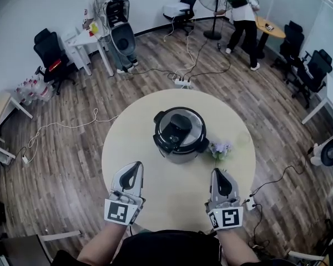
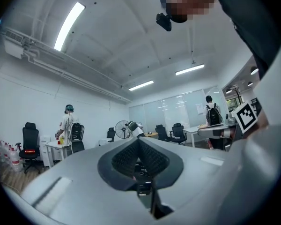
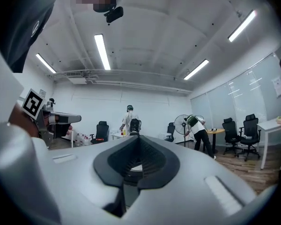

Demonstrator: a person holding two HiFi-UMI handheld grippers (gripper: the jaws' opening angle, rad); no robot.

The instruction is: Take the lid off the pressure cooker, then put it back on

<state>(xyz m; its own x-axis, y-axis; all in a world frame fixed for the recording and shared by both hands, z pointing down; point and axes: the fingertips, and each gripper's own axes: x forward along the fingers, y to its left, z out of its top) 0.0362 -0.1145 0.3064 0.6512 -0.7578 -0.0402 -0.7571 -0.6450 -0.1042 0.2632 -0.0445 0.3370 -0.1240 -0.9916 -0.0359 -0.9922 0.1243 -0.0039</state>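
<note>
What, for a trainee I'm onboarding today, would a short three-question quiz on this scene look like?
1. True or false: the lid is off the pressure cooker.
2. The left gripper and right gripper are: A) both shut and empty; B) both open; C) both shut on the lid.
3. Fill in: the cooker stands on a ___ table.
Key: 1 false, the lid sits on the cooker; 2 A; 3 round.

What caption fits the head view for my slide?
Left gripper and right gripper, both shut, before lidded pressure cooker on round table.
</note>
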